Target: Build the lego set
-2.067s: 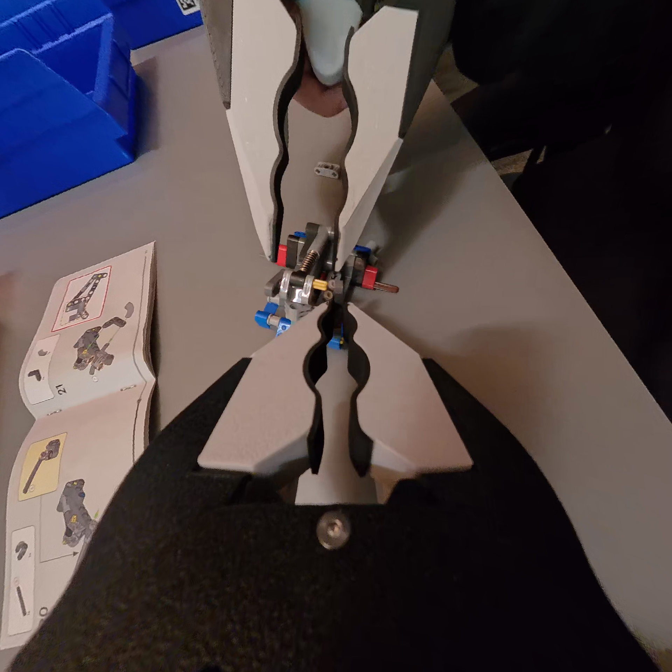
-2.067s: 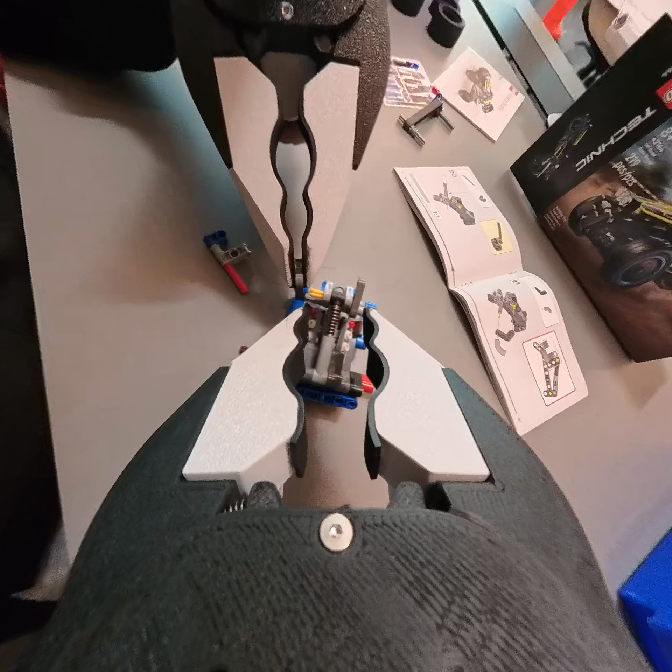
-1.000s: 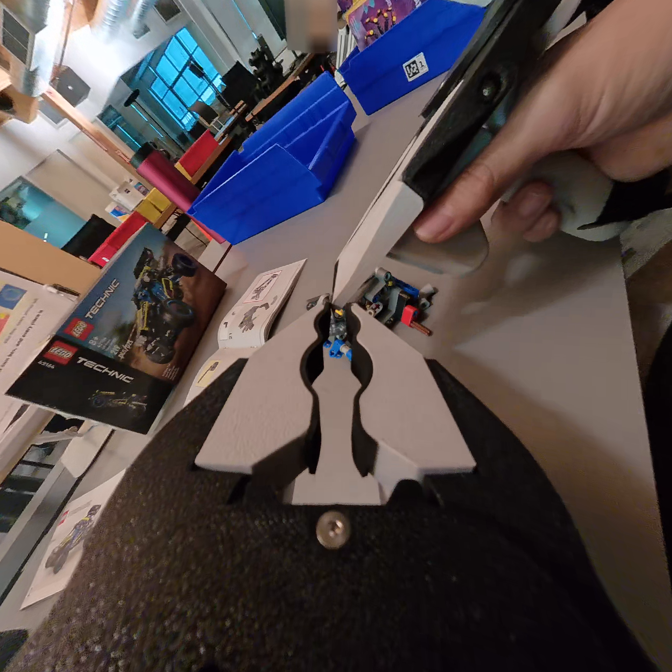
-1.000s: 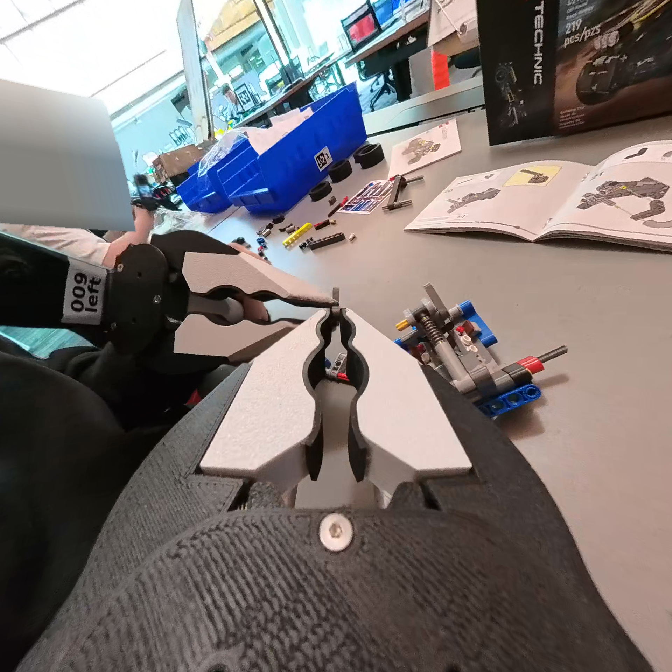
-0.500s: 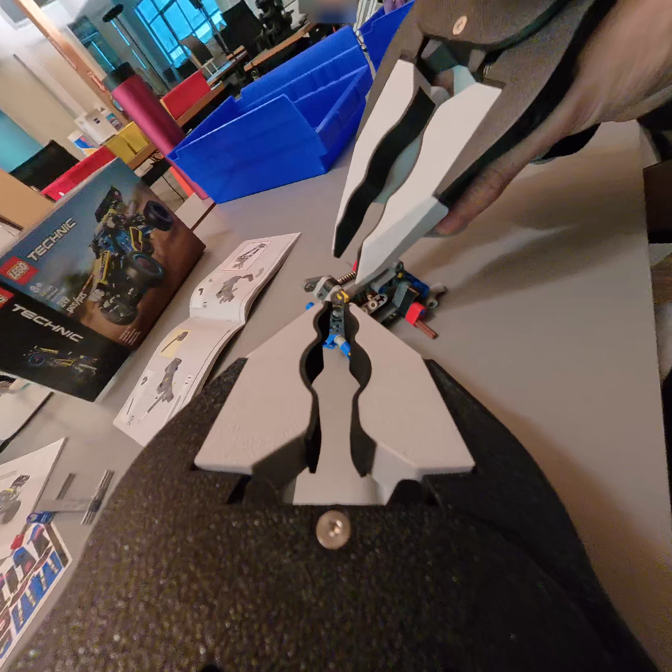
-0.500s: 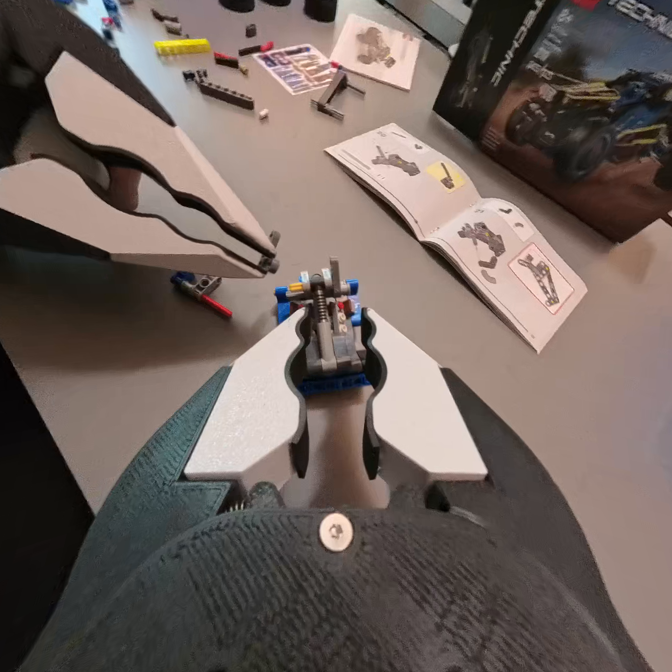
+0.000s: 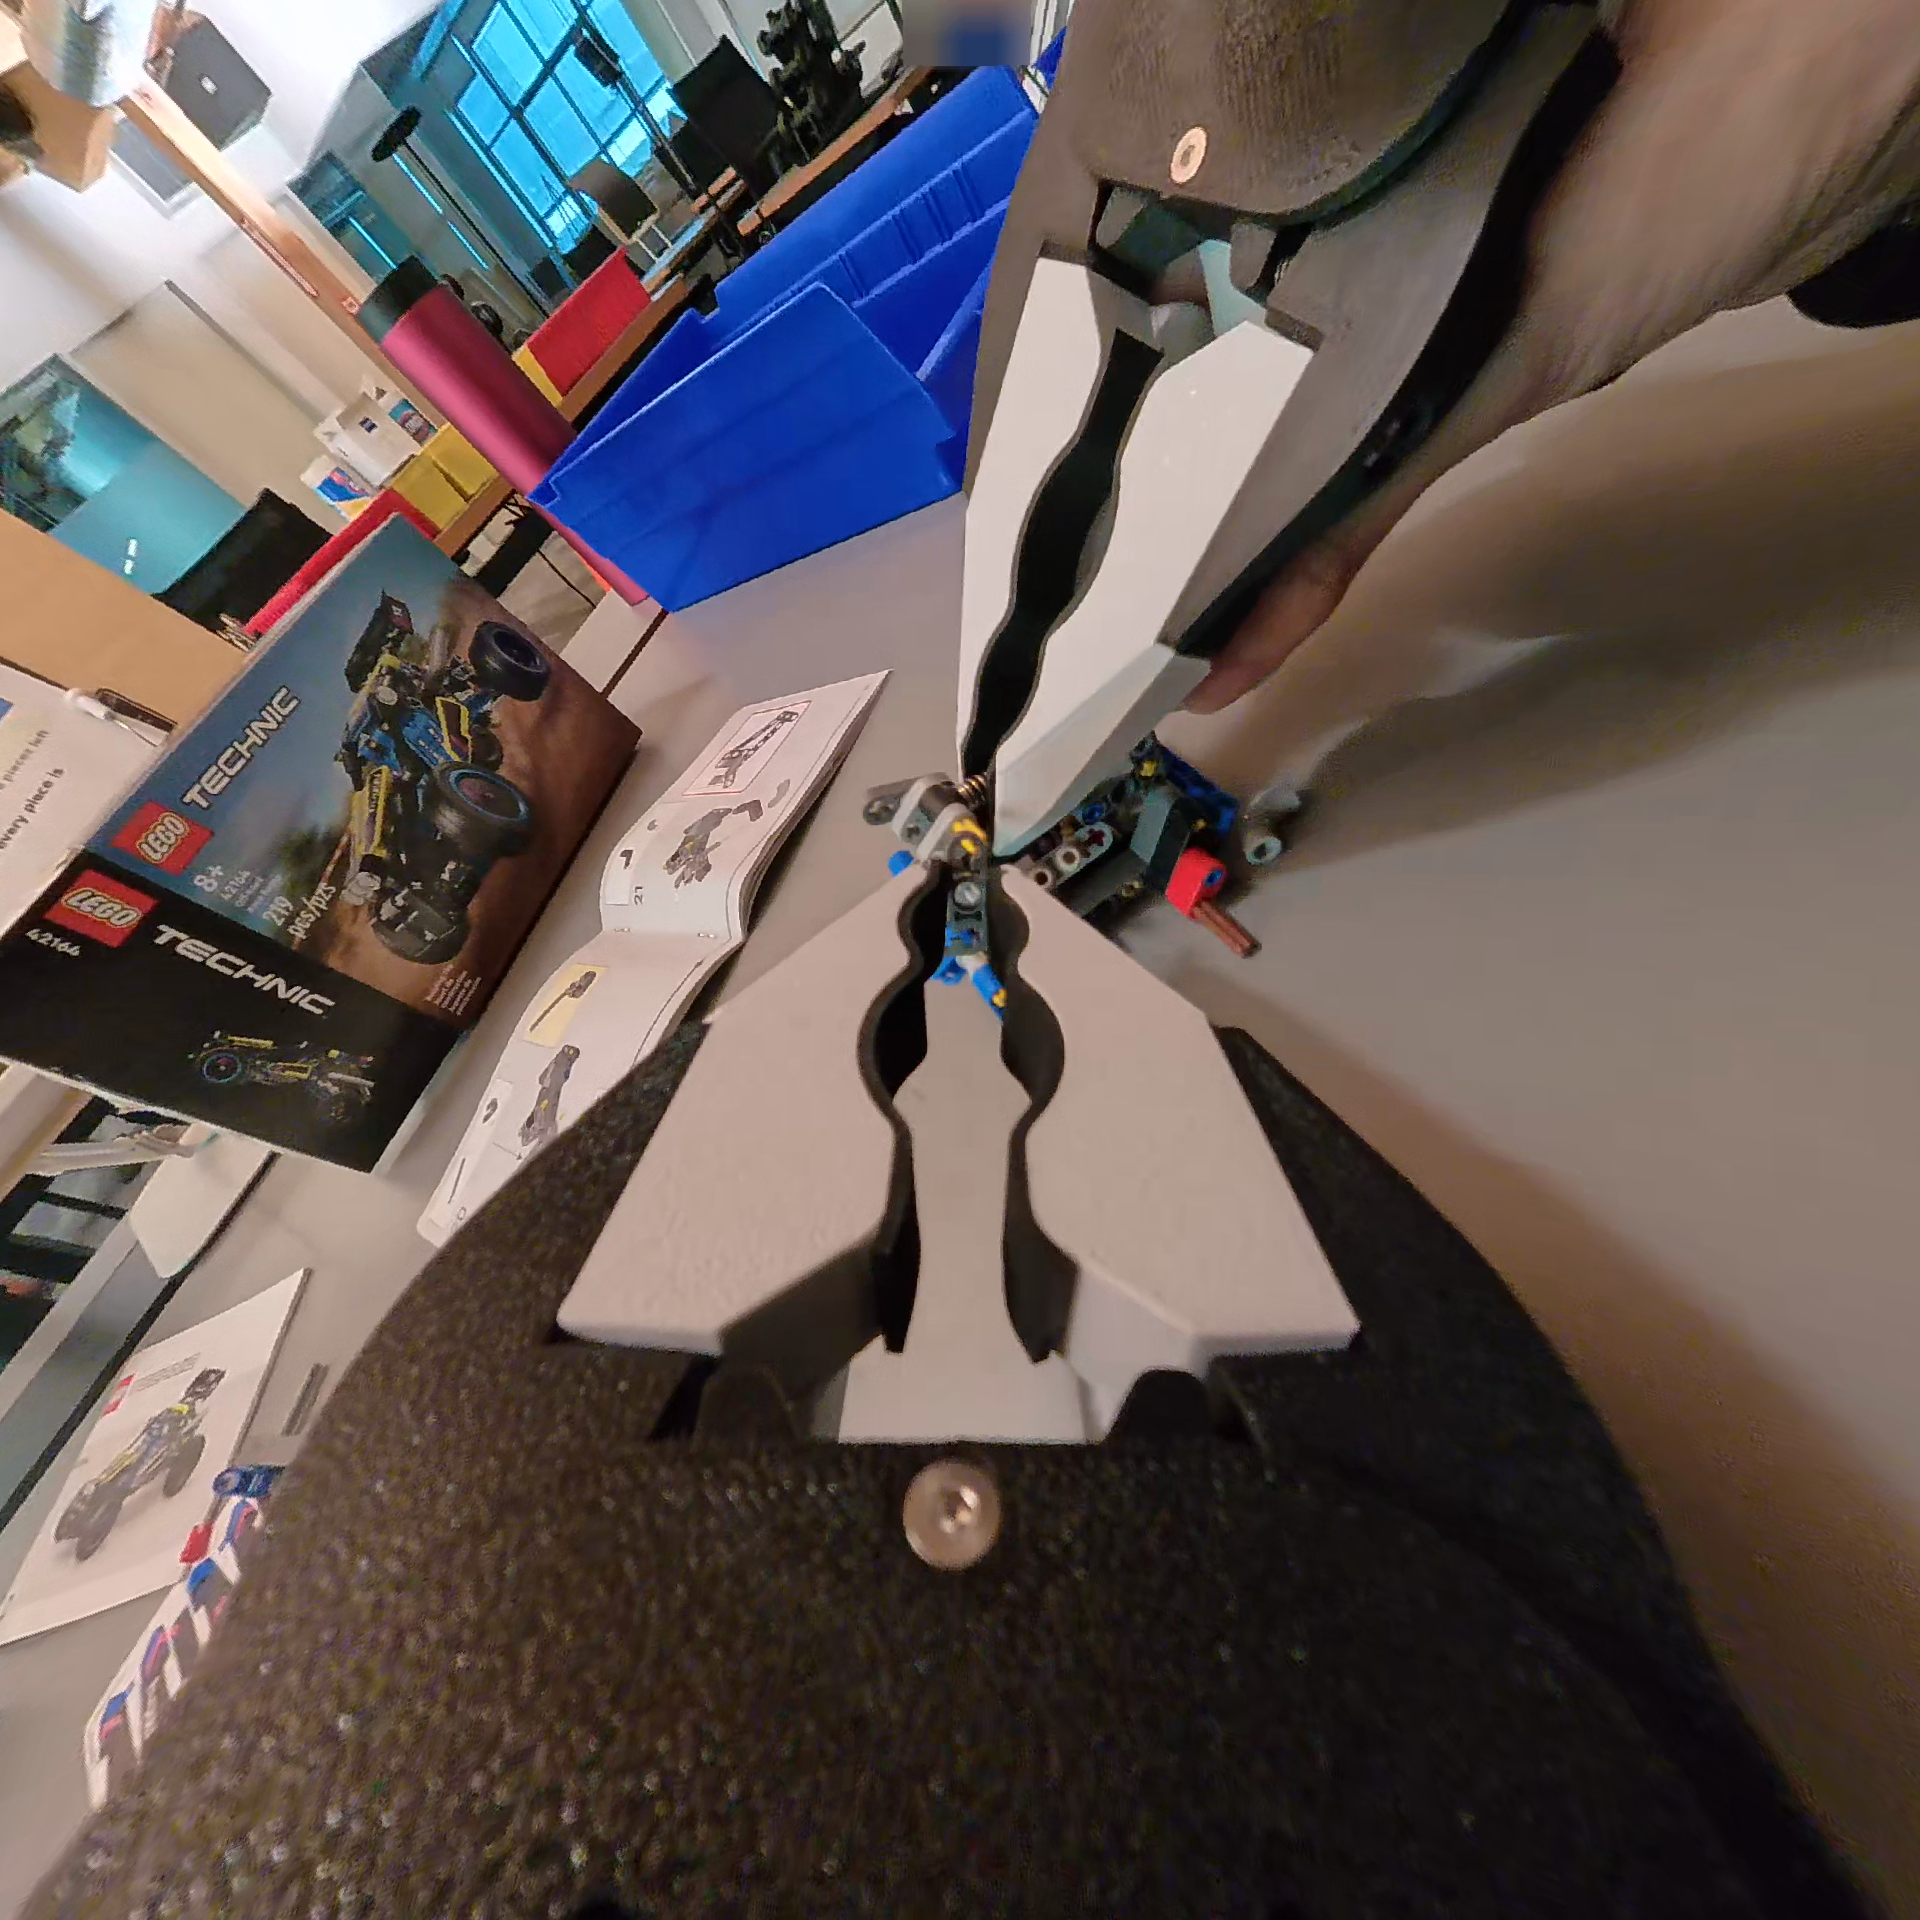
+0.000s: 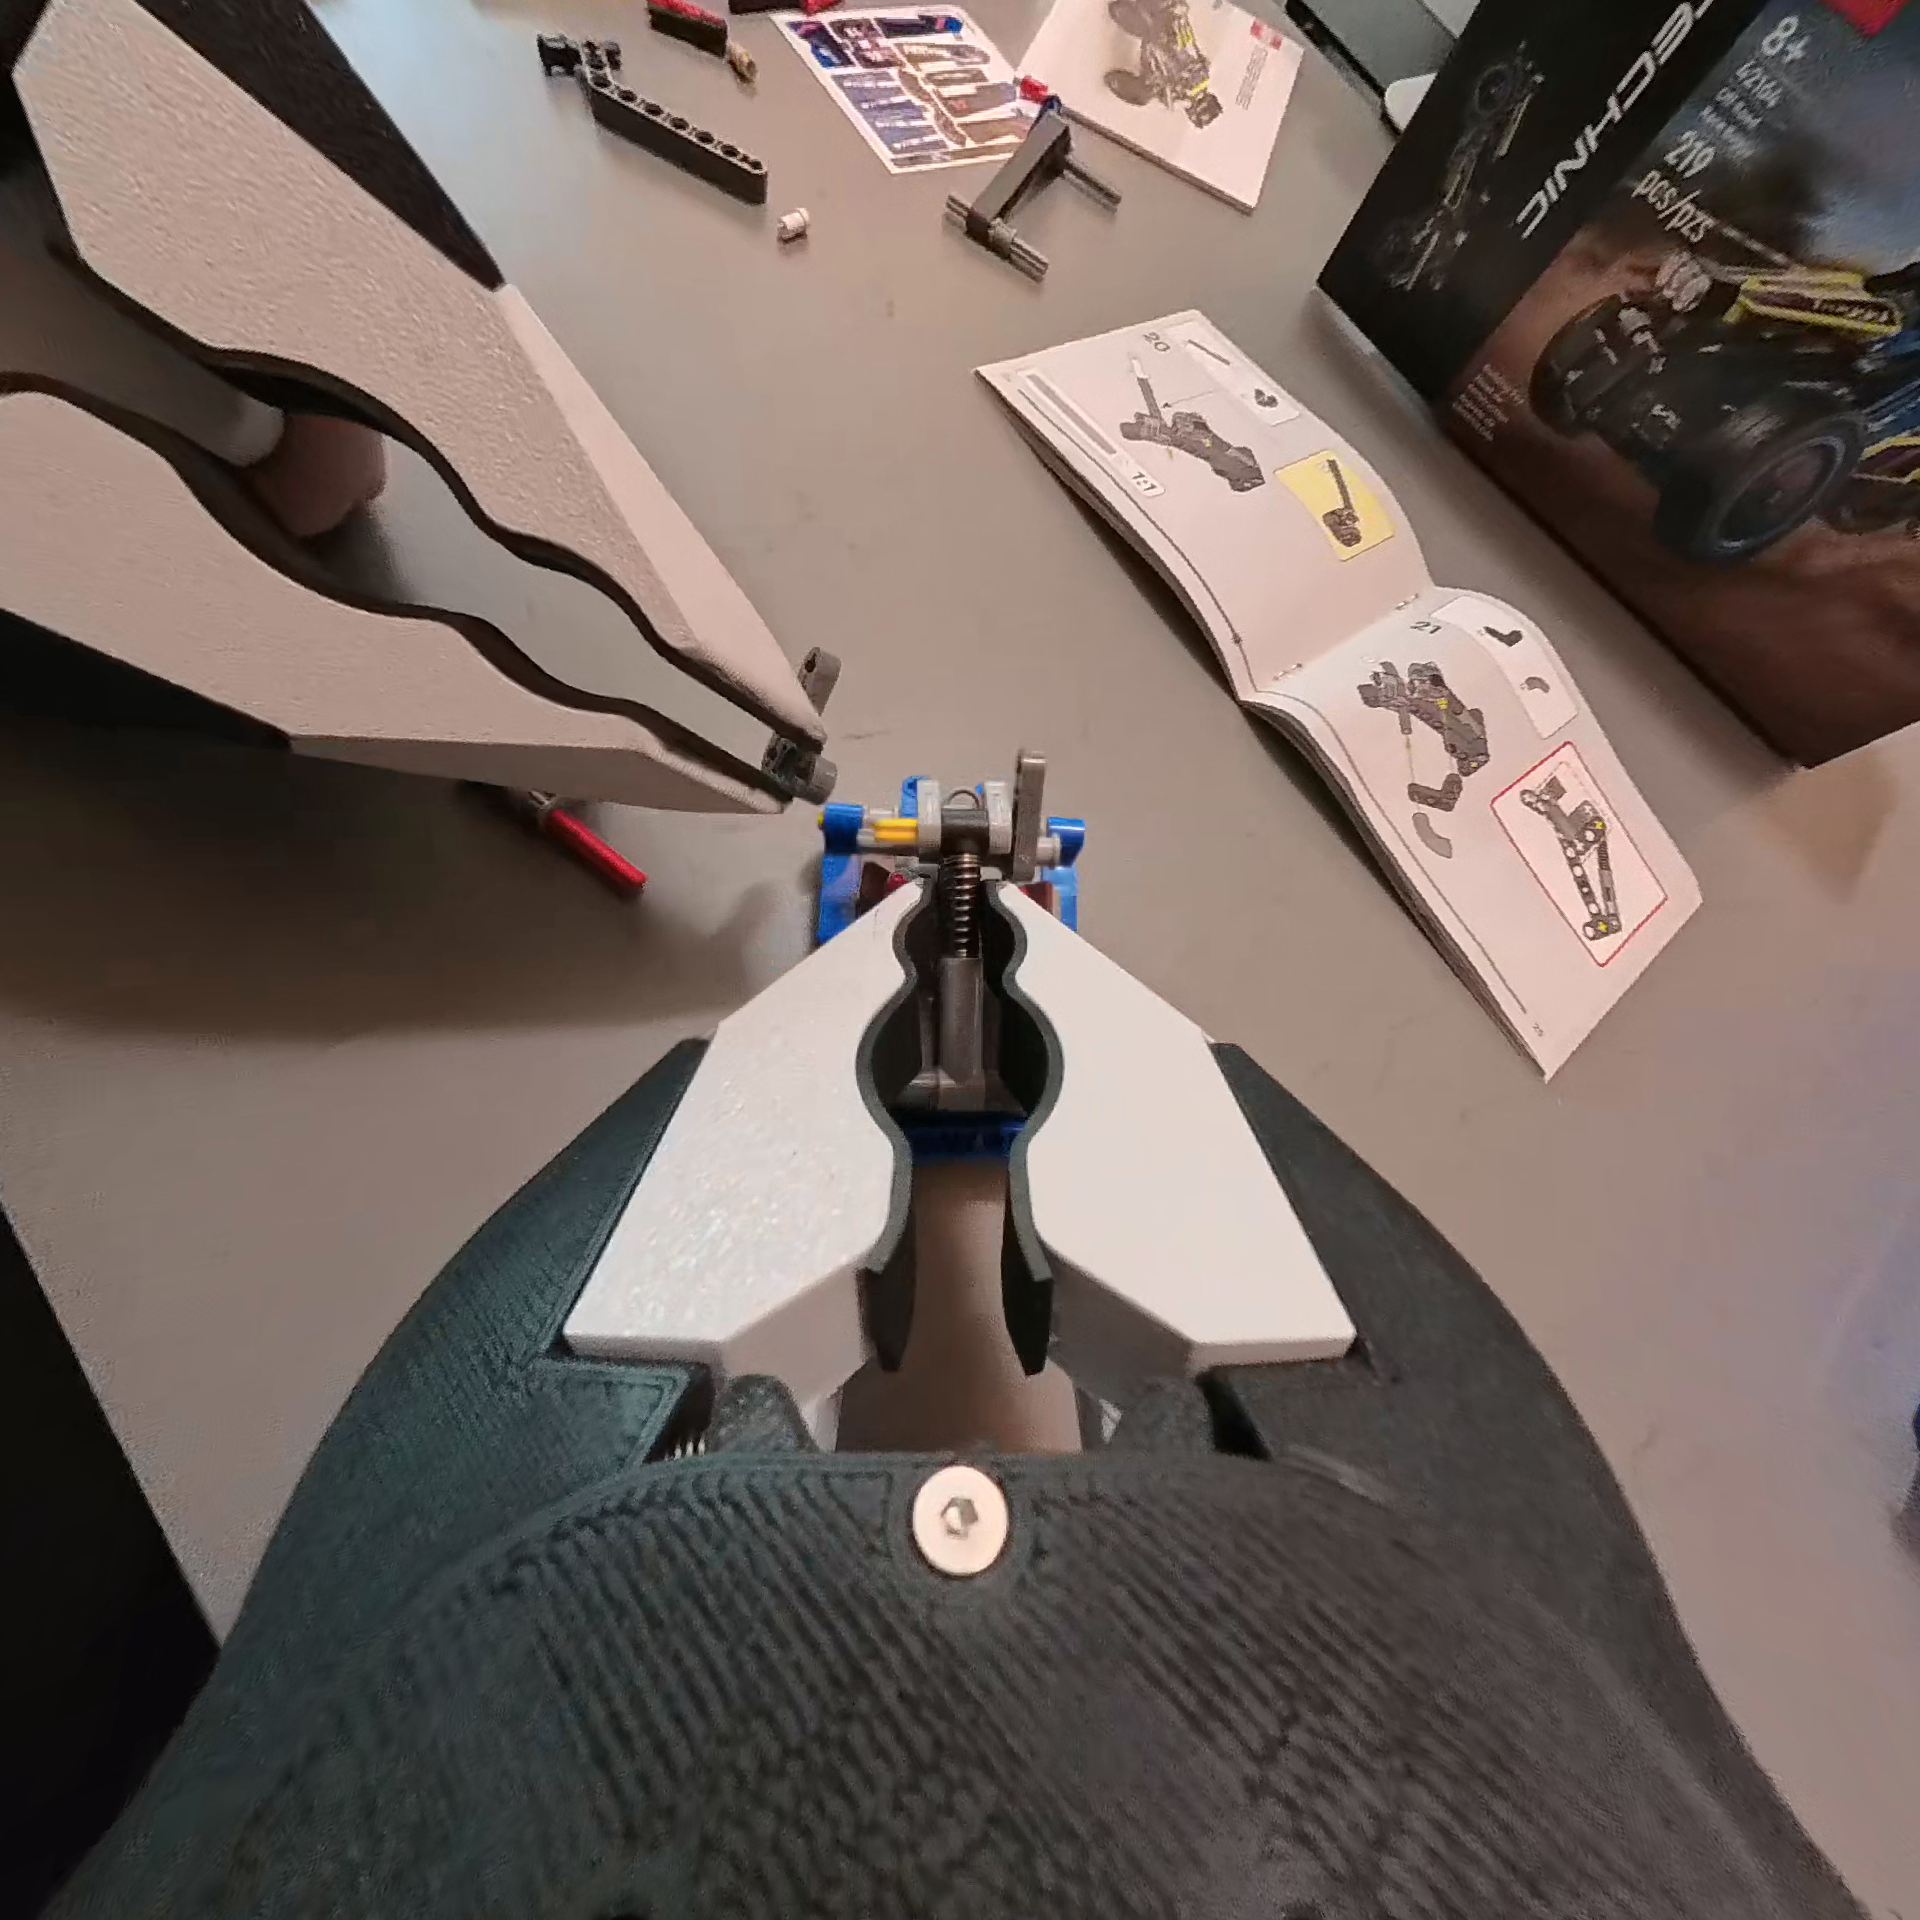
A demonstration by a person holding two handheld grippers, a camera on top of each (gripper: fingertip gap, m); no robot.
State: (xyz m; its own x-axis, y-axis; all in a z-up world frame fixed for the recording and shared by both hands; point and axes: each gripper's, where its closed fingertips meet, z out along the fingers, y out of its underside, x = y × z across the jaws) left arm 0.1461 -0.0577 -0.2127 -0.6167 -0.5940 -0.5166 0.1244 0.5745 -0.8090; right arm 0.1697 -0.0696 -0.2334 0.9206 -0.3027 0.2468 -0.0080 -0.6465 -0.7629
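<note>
Two hand-held grippers with pale grey fingers meet over one grey tabletop (image 8: 1195, 1039). The left gripper (image 7: 964, 883) has its fingers drawn almost together, pinching one small dark grey angled plastic connector piece (image 8: 800, 764) at the very tips; in the right wrist view that piece juts from the tips just beside the yellow pin of the model. The right gripper (image 8: 961, 899) has its fingers closed on the one coiled metal spring shock absorber (image 8: 958, 914) of a small grey, blue and red brick-built assembly (image 8: 951, 831), which stands on the table; the spring sits between the two tips and the dark grey body fills the hollow behind them. One red and grey axle piece (image 8: 582, 844) lies under the left gripper's fingers. Farther off lie one open instruction booklet (image 8: 1351, 644), one boxed set with a buggy picture (image 8: 1662, 343), one sticker sheet (image 8: 914, 83), one thin leaflet (image 8: 1174, 94), one long black holed beam (image 8: 675, 135) and one dark grey axle frame (image 8: 1023, 197). Several stacked blue plastic bins (image 7: 769, 436) stand behind; I cannot tell their number.
</note>
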